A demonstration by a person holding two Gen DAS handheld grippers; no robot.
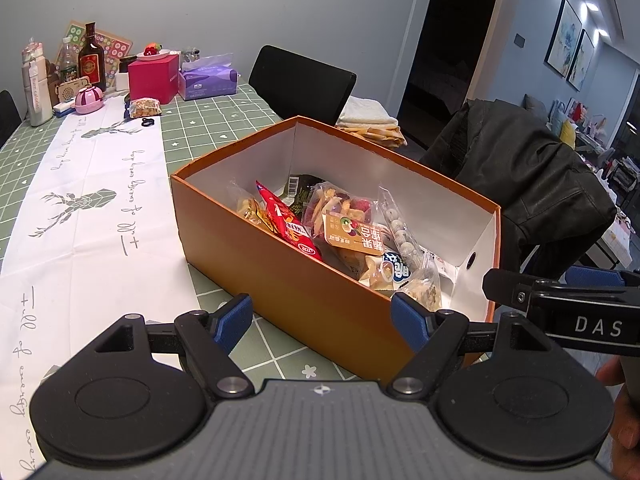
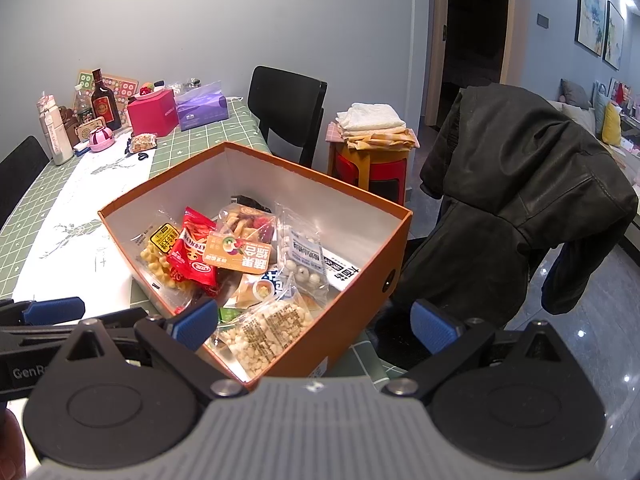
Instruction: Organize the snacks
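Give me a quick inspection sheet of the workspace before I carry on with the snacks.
Surface: table with green grid cloth and a white runner.
Job's things: orange box open, holding snack packets, among them a red packet; one more snack bag lies at the far end.
Clutter: bottles, pink box, tissue pack at the far end.
Grippers: left gripper open, empty, before the box; right gripper open, empty, over its near corner.
Cables: nothing seen.
Surroundings: black chair, stool with folded cloths, jacket on a chair.
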